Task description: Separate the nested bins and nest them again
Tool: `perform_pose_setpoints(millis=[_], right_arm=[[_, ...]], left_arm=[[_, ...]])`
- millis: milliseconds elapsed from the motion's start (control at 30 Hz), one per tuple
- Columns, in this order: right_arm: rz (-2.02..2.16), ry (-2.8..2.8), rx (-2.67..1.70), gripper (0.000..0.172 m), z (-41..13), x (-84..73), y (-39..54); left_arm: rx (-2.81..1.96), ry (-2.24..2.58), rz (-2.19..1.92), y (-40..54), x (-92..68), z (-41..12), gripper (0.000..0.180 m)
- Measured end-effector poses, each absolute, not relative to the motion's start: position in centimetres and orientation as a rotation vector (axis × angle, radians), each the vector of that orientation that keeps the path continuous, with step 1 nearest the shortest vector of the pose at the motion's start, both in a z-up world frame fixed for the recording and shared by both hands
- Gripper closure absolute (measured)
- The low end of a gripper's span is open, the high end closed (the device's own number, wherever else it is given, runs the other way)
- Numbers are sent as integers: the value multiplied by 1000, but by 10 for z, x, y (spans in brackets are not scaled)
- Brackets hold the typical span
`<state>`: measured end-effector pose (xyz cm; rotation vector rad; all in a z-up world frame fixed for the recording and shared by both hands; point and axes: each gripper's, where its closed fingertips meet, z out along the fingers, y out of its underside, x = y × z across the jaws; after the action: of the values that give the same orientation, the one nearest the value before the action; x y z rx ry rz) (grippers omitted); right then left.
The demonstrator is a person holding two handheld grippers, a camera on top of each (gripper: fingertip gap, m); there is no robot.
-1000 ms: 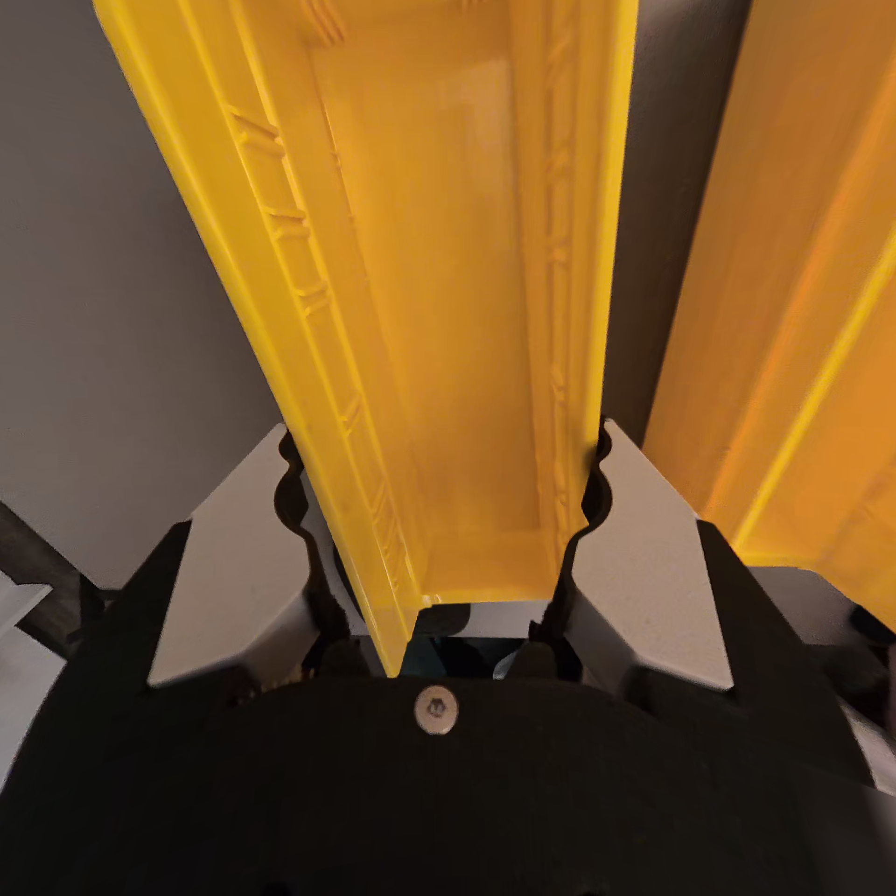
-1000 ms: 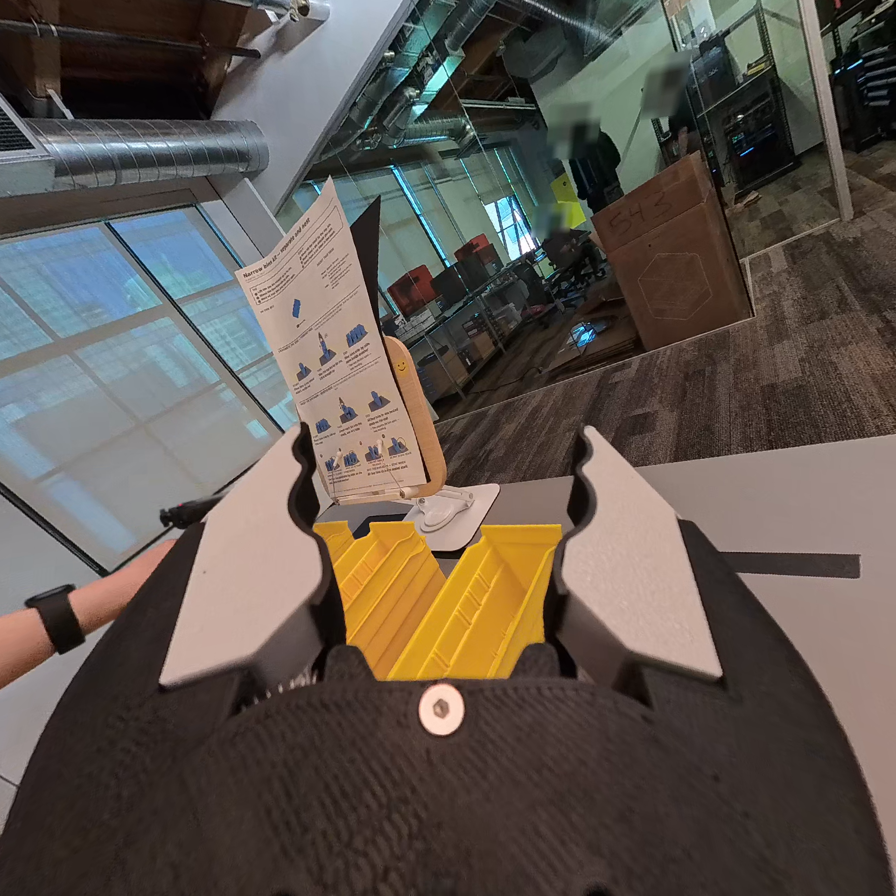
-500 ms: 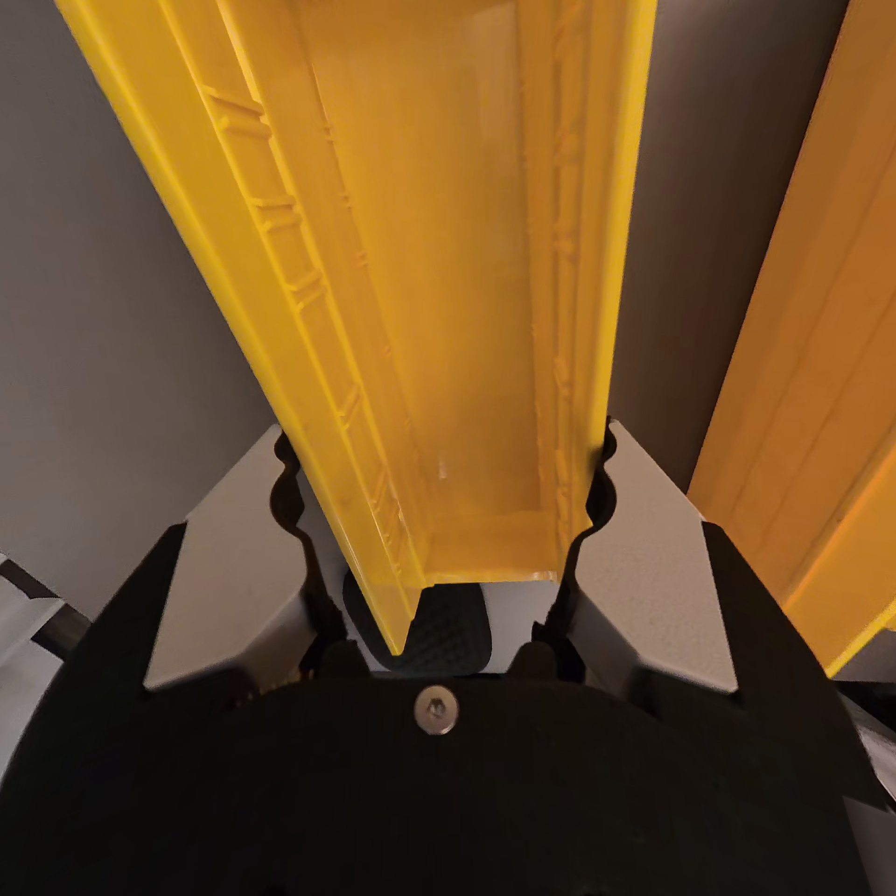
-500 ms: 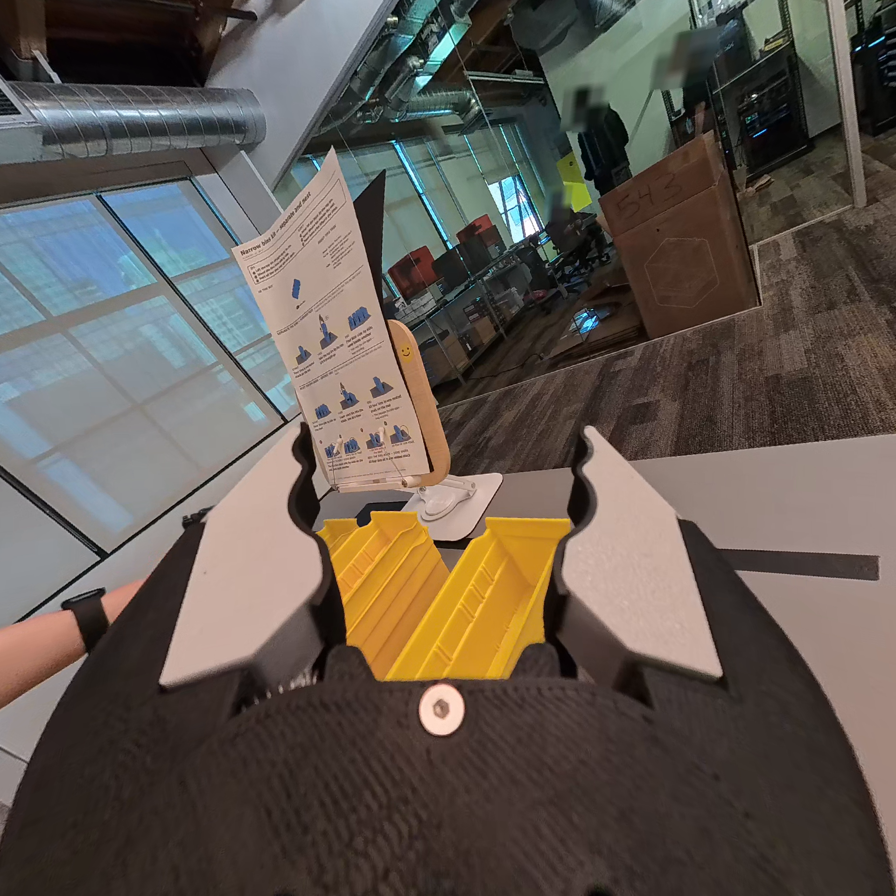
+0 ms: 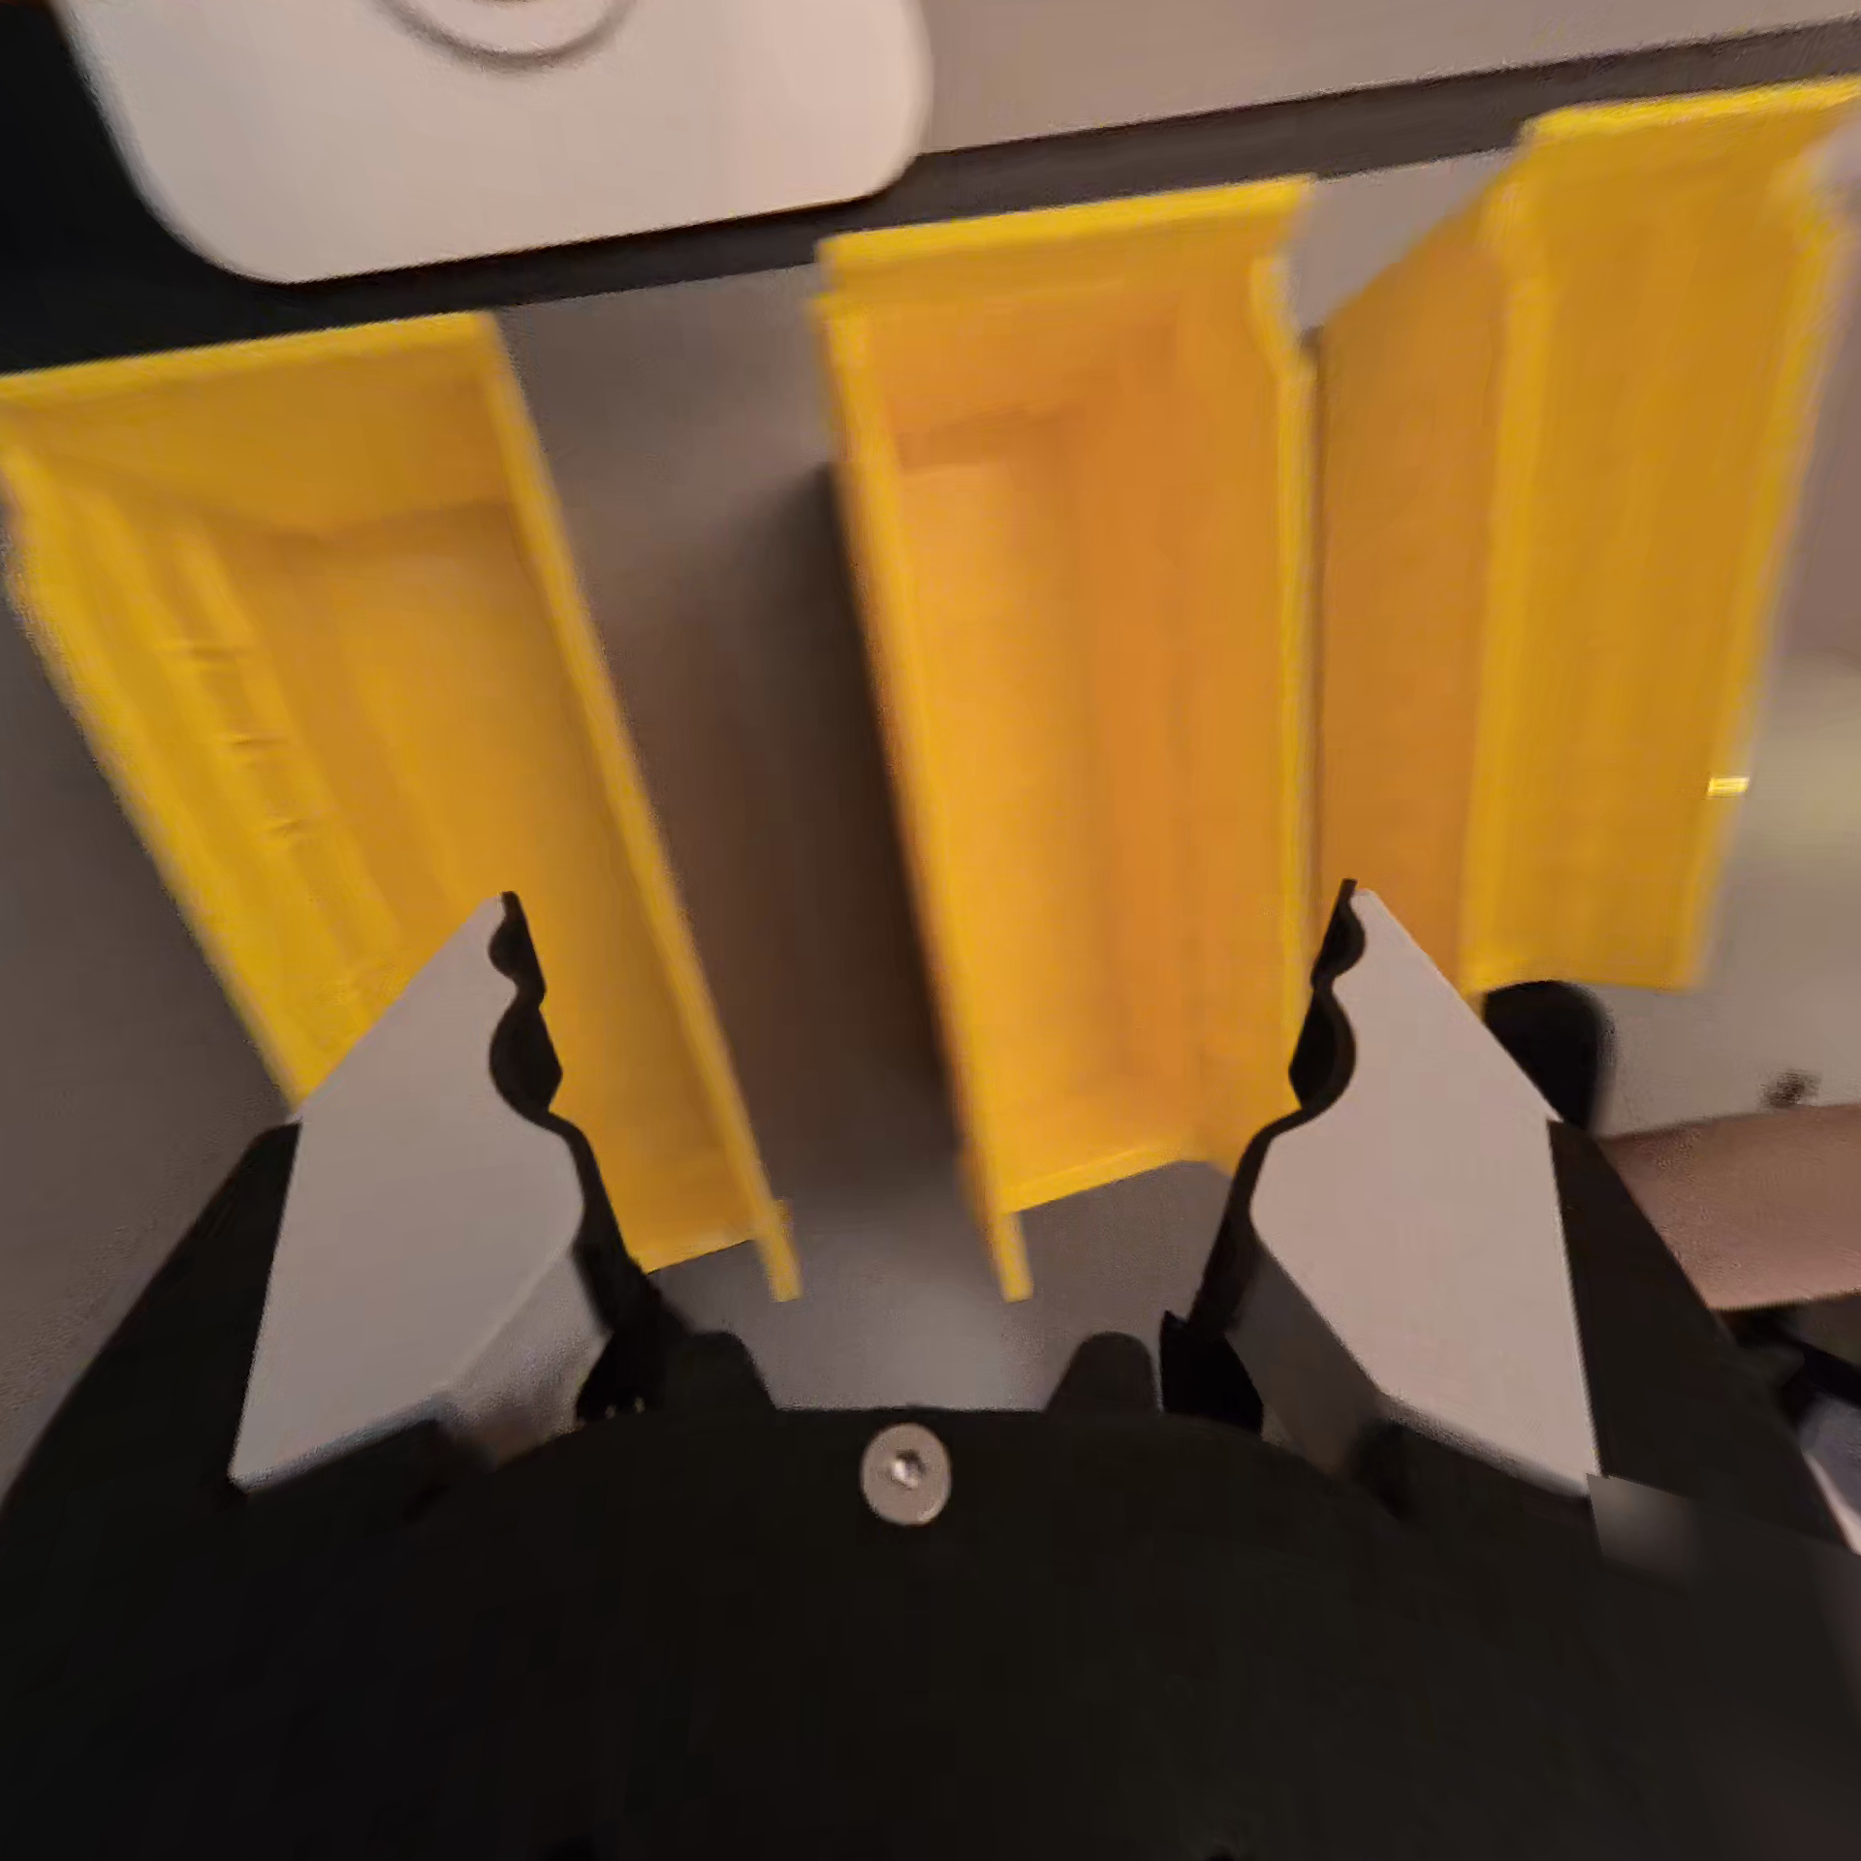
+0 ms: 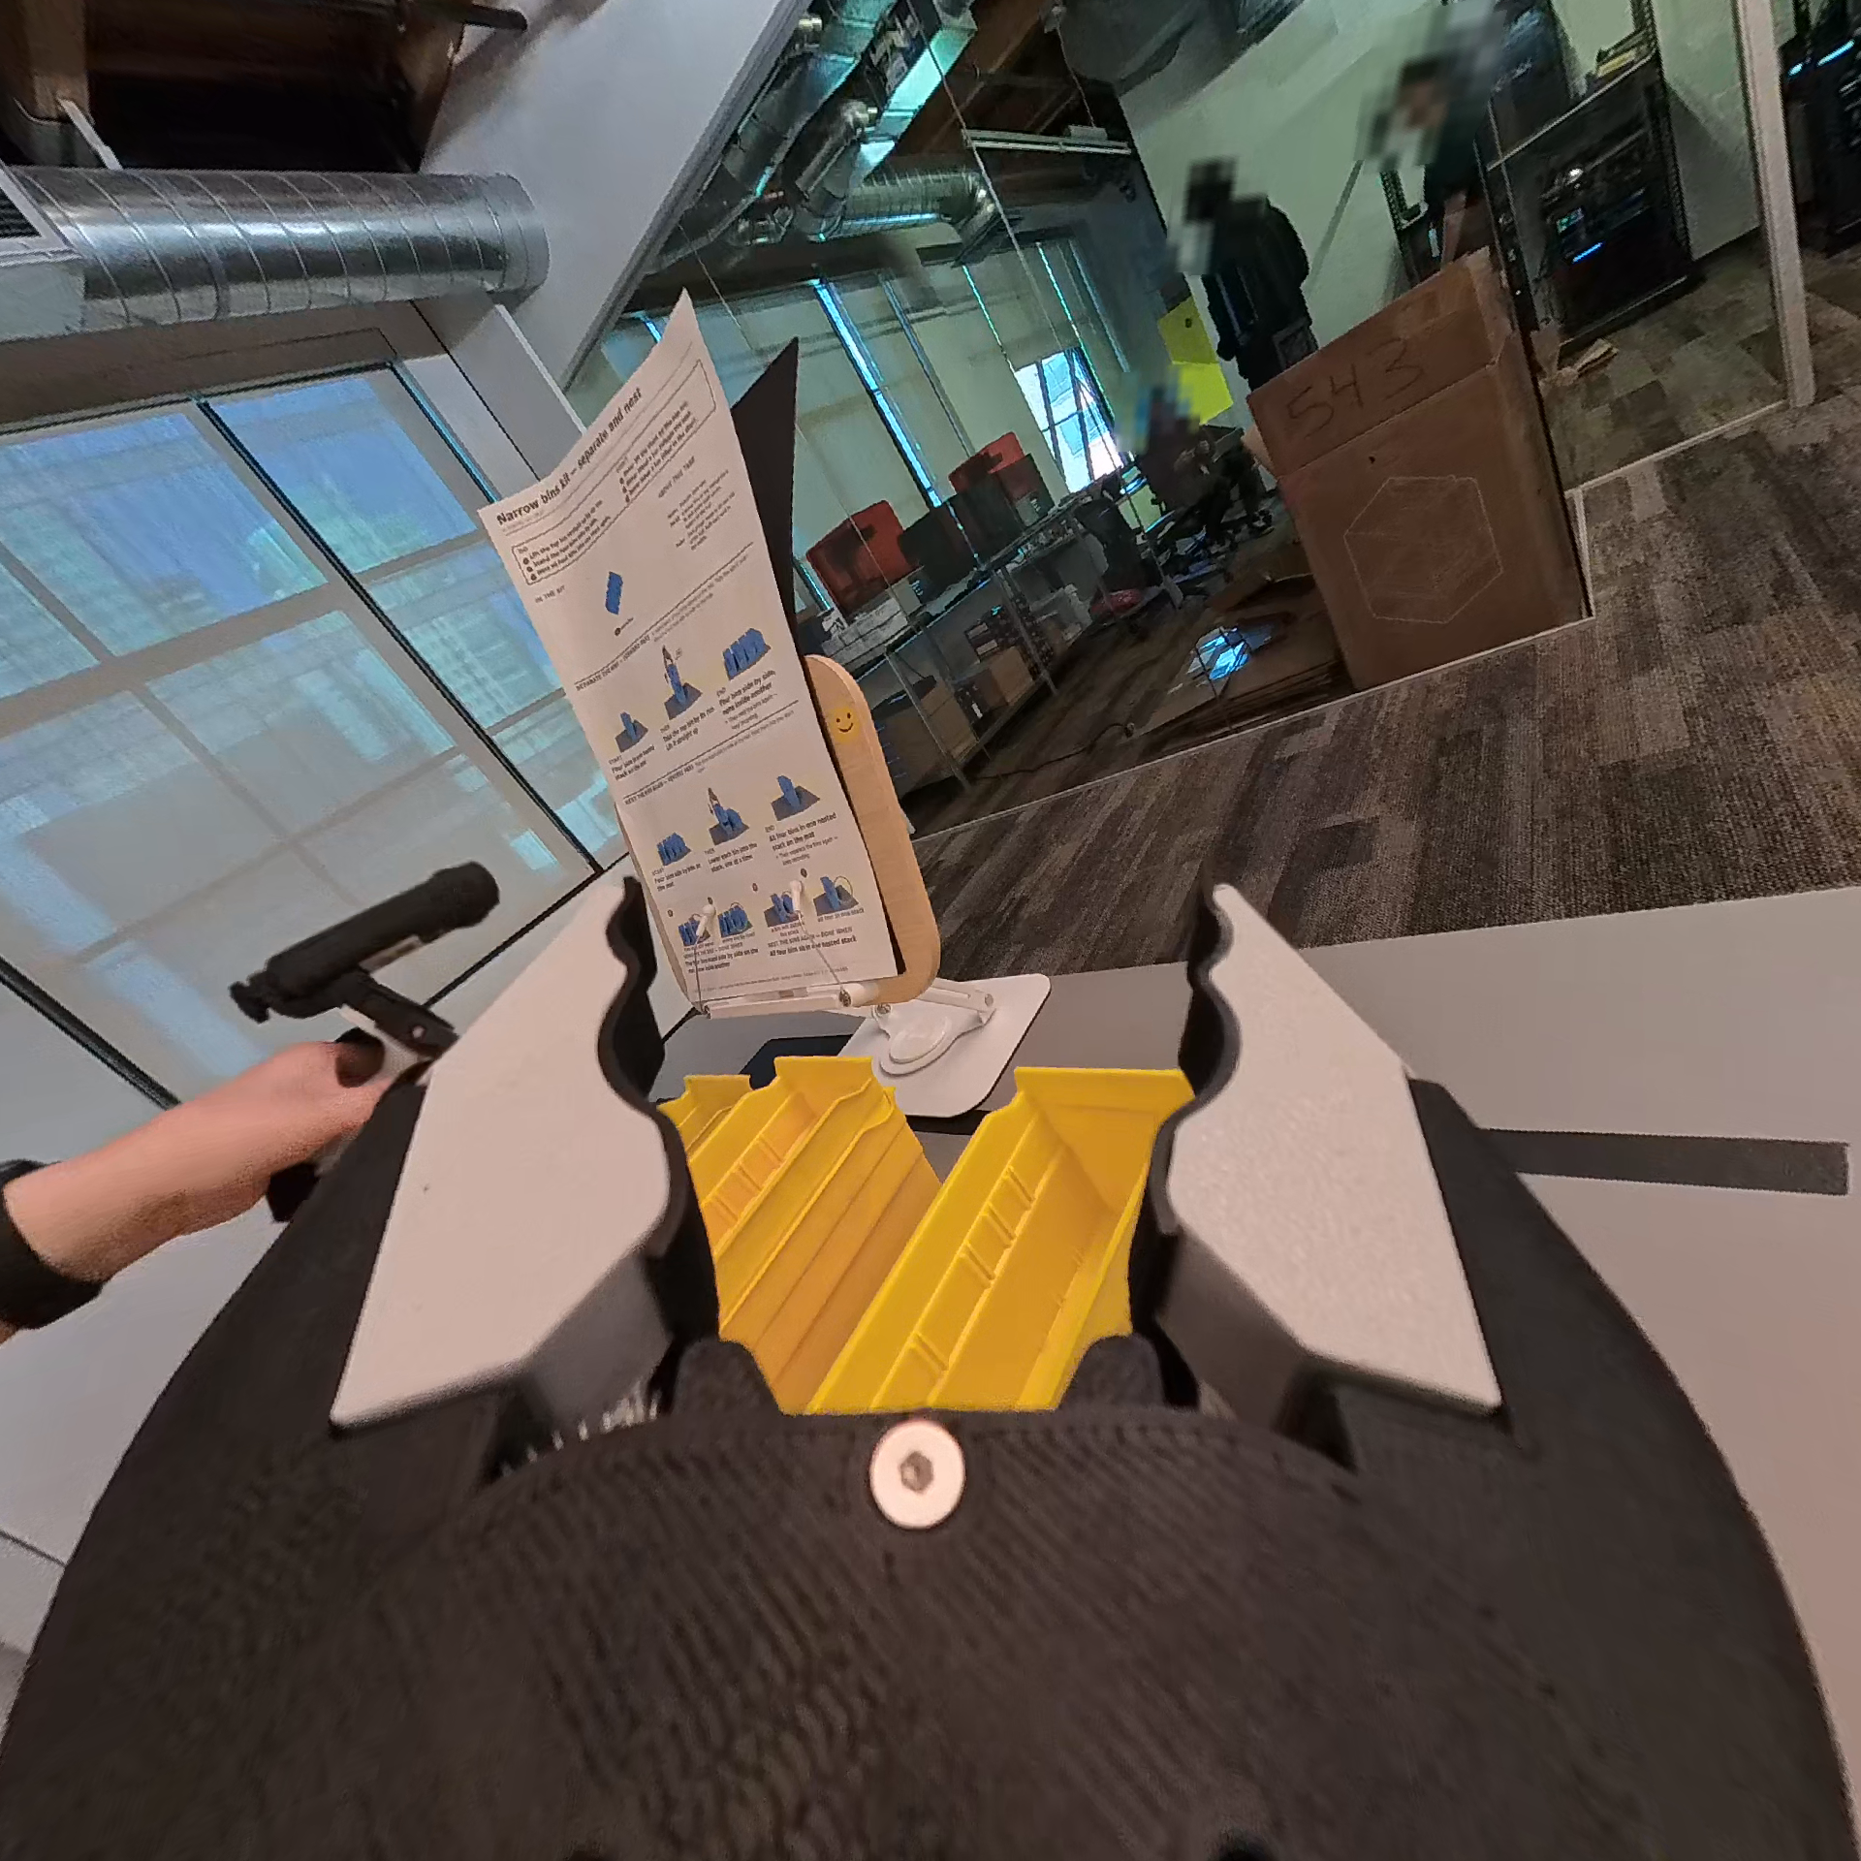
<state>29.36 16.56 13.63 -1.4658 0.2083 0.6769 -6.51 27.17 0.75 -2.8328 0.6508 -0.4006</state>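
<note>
Three yellow bins [image 5: 1088, 705] side by side on table, beneath open left gripper [image 5: 926, 896]

Three long, narrow yellow bins lie side by side on the grey table, open side up, each like a little trough. The left bin [image 5: 332, 725] sits apart from the others and leans a bit to the left, with grey table showing between it and the middle bin [image 5: 1078, 705]. The right bin [image 5: 1571, 564] sits just beside the middle one, so close they look like they touch, and all three have small ridges along their long walls.
</note>
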Motion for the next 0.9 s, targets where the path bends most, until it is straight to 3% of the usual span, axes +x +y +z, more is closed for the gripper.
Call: perform_pose_setpoints(millis=[133,700,900], right_arm=[[692,210,-1462,65,137,293,163],[724,206,-1407,65,145,298,156],[733,201,-1409,65,145,297,157]], left_arm=[[-2893,679,-368,251,-30,-7,24],[-3043,761,47,233,-10,-75,25],[-3035,751,158,239,-20,-78,46]])
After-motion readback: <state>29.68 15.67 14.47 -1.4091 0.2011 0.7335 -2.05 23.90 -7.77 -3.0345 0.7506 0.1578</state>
